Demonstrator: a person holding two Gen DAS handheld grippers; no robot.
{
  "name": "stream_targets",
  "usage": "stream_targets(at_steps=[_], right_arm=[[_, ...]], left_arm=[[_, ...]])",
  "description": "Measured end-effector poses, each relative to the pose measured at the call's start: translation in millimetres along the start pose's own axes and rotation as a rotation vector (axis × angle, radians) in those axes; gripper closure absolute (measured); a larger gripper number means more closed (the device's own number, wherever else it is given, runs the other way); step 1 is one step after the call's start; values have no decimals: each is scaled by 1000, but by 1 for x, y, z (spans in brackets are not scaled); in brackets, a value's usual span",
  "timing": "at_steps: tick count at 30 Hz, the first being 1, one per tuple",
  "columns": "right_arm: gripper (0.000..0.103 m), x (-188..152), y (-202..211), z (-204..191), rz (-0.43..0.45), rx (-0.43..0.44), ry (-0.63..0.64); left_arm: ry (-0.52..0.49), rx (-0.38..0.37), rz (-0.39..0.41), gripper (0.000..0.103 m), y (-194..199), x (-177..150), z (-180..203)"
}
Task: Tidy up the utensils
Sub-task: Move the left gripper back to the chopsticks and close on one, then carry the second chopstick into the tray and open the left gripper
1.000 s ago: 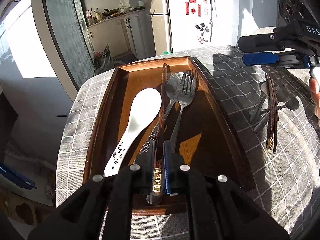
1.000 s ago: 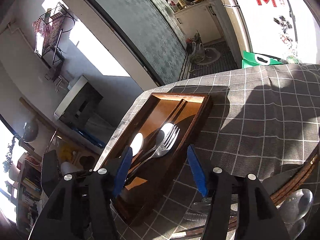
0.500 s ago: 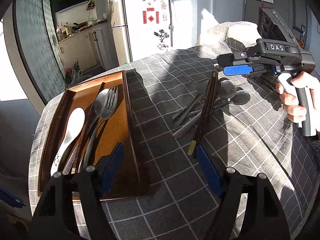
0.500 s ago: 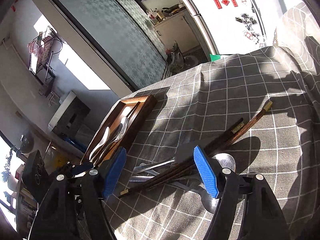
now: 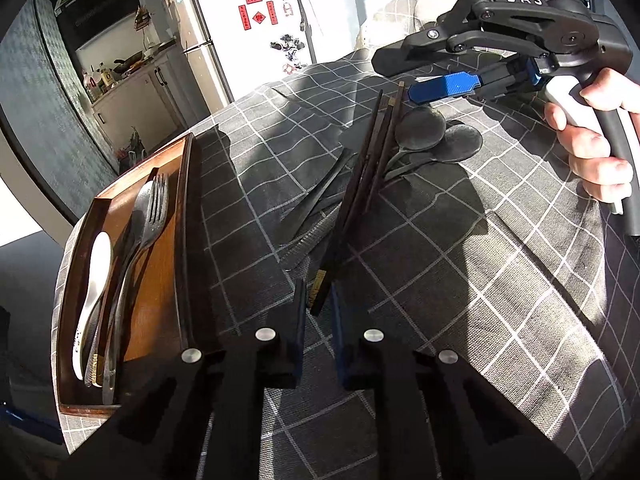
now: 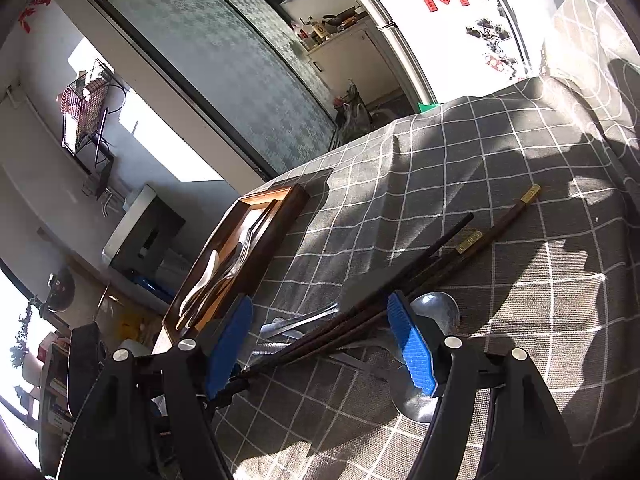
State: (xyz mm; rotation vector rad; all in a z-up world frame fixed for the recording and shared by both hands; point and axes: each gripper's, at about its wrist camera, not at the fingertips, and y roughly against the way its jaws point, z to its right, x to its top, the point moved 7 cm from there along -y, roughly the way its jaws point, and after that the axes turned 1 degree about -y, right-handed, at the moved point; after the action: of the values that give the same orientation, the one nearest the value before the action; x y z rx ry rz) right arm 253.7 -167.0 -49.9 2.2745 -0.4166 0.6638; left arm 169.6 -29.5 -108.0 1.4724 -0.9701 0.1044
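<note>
A bundle of dark wooden chopsticks [image 5: 360, 184] lies on the grey checked cloth across metal spoons [image 5: 420, 132] and other cutlery [image 5: 316, 200]. My left gripper [image 5: 319, 308] is closing, its pads against the gold-capped end of a chopstick [image 5: 317, 286]. At the pile's far end my right gripper [image 5: 416, 72] is held by a hand. In the right wrist view the right gripper [image 6: 320, 344] stands open, with the thin tips of the chopsticks [image 6: 360, 312] between its blue pads [image 6: 412, 344], untouched. The wooden tray [image 5: 184, 220] on the left holds a white spoon [image 5: 96, 280], a fork [image 5: 154, 208] and a chopstick.
The tray [image 6: 288, 216] sits near the table's left edge, where the cloth drops off. A person's hand [image 5: 592, 152] grips the right gripper's handle. Behind the table stand a fridge [image 5: 248, 32] and kitchen cabinets. Bare cloth lies right of the pile.
My left gripper let go of the chopstick in the tray, swung right over the cloth, opened wide, then closed on the chopstick's capped end. My right gripper came over the pile and stopped.
</note>
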Motion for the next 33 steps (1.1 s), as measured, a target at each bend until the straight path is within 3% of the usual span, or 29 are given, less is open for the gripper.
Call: stream_targets(at_steps=[9,21,24,26,28,33], right_arm=[[32,3,-1,3,9,1,-32],[32,1,-40,-1,-57,70,-163],[43,-2,-50,-2,-77,48,-168],[58,-3,-54,-3,-79,30,-157],[80,-3,-55,-4,-76,15,-149],[82,-1,-57,-17,-74,1,-122]], left_arm=[[28,-63,37,96,13,8,7],[94,-134,102,98,35,24,12],[105,-144,118,98,40,28,11],[107,-151,120,98,42,28,11],[111,-144,120,98,42,27,8],[136,-162,127,98,46,19,-2]])
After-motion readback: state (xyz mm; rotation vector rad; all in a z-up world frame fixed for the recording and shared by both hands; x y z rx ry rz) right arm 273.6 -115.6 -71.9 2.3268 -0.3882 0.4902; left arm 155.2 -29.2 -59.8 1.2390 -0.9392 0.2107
